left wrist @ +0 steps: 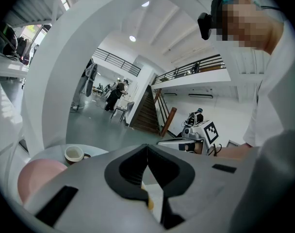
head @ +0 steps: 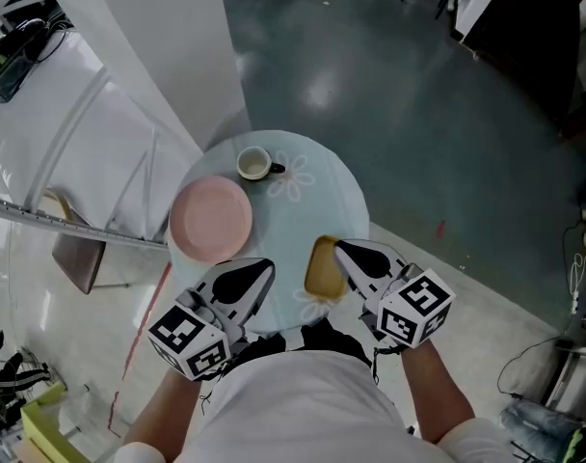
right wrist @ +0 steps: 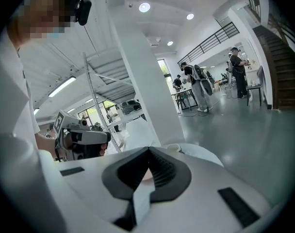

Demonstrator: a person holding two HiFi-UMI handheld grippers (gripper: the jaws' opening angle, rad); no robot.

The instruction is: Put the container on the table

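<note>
The container [head: 322, 270] is a shallow yellow-brown tray lying on the round table [head: 312, 193] near its front edge. My right gripper [head: 339, 247] lies over the tray's far right corner with its jaws together. In the right gripper view the jaws [right wrist: 149, 149] meet at the tip with nothing between them, and the tray is hidden there. My left gripper [head: 267, 263] hangs at the table's front edge, left of the tray, also shut and empty. Its own view [left wrist: 147, 145] shows a sliver of yellow below the closed tips.
A pink plate [head: 211, 218] sits on the table's left side and a white cup [head: 254, 164] at the back. A white pillar [head: 168, 56] and a metal rack [head: 71, 210] stand close to the left. Grey floor lies beyond and to the right.
</note>
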